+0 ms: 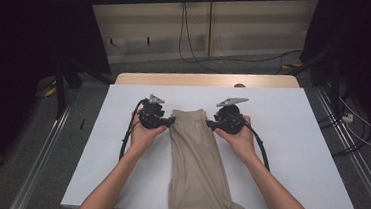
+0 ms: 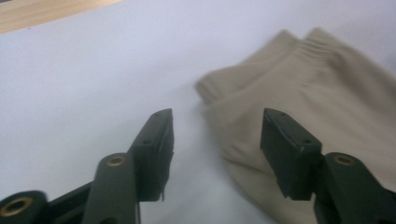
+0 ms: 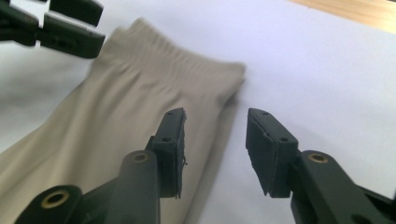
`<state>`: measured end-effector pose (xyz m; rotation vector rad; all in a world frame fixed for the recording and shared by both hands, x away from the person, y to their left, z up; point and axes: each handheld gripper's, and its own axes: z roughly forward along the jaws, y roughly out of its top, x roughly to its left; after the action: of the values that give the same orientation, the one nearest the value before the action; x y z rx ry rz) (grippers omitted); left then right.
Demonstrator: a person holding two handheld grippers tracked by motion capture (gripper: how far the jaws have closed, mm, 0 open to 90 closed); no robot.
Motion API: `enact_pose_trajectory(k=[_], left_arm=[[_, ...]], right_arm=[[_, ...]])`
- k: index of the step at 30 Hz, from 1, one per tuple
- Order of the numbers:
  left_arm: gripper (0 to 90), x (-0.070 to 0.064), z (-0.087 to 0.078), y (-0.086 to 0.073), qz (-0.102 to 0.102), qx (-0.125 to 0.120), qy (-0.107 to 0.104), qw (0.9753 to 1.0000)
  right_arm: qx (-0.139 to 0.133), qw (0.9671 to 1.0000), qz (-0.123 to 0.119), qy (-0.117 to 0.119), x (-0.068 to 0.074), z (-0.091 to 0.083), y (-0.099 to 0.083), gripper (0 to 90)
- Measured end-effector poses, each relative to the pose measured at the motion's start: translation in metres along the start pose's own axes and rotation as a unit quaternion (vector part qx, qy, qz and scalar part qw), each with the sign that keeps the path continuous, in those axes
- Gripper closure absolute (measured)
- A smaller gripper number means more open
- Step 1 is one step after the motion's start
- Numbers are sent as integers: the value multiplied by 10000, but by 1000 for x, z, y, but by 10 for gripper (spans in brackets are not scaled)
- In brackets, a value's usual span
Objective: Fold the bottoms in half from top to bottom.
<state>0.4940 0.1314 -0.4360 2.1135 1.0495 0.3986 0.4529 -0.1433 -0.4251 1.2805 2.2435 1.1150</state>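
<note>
A folded pair of beige trousers [image 1: 196, 160] lies lengthwise on the white table cover [image 1: 296, 143], waistband at the far end and legs hanging over the near edge. My left gripper [image 1: 168, 122] is at the waistband's left corner, open, its jaws straddling the cloth edge [image 2: 243, 107] without closing on it. My right gripper [image 1: 209, 123] is at the waistband's right corner, open too, with one jaw over the beige fabric [image 3: 140, 102] and the other over the bare cover. The left gripper's jaws [image 3: 70, 28] also appear at the top left of the right gripper view.
A strip of wooden tabletop [image 1: 205, 80] shows beyond the white cover. Black cables [image 1: 128, 135] trail from both grippers across the table. Dark stands and floor cables [image 1: 352, 122] surround the table, with a rail [image 1: 44, 153] along its left side.
</note>
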Motion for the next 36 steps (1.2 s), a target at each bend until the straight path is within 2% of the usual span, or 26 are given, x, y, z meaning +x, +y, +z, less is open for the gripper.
enact_pose_trajectory(k=[2, 4, 7, 9, 10, 13, 14, 16, 19, 23, 28, 31, 34, 35, 36], left_arm=[[465, 5, 7, 0, 16, 97, 10, 10000], [465, 8, 11, 0, -31, 82, 36, 10000], [483, 8, 13, 0, -45, -33, 49, 10000], [499, 8, 14, 2, -31, -79, 60, 9999], [505, 9, 14, 2, -43, -95, 73, 9999], [515, 12, 16, 2, -122, -112, 101, 9998], [518, 12, 16, 2, -114, -102, 87, 9998], [519, 13, 16, 2, -53, -66, 82, 9999], [524, 13, 17, 2, -119, -103, 119, 9998], [525, 15, 18, 2, -184, -118, 101, 9997], [540, 19, 18, 4, -222, -181, 226, 9993], [541, 22, 17, 7, -298, -192, 159, 9992], [549, 21, 13, 8, -361, -238, 68, 9990], [548, 20, 11, 8, -430, -235, -69, 9988], [538, 20, 11, 7, -398, -213, -139, 9989]], right_arm=[[12, 10000, 19, -7, -3, 8, 6, 608], [120, 9999, 50, -11, -6, 18, 13, 608], [204, 9996, 147, 142, -5, 32, 20, 624], [272, 9996, 23, 56, -3, 40, 23, 658], [283, 9996, 63, 6, -3, 44, 25, 682], [232, 9994, 264, -35, -9, 50, 27, 723], [221, 9994, 271, 43, -12, 52, 27, 725], [298, 9992, 256, 34, -14, 55, 24, 737], [327, 9991, 251, 6, -15, 60, 22, 776], [288, 9992, 249, 79, -18, 61, 22, 884], [181, 9998, 77, 67, -18, 60, 30, 892], [93, 9999, 115, 28, -19, 62, 35, 892], [222, 9997, 65, -65, -20, 69, 33, 890], [229, 9997, 95, -36, -22, 71, 31, 888], [221, 9996, 157, 7, -24, 73, 29, 882]])
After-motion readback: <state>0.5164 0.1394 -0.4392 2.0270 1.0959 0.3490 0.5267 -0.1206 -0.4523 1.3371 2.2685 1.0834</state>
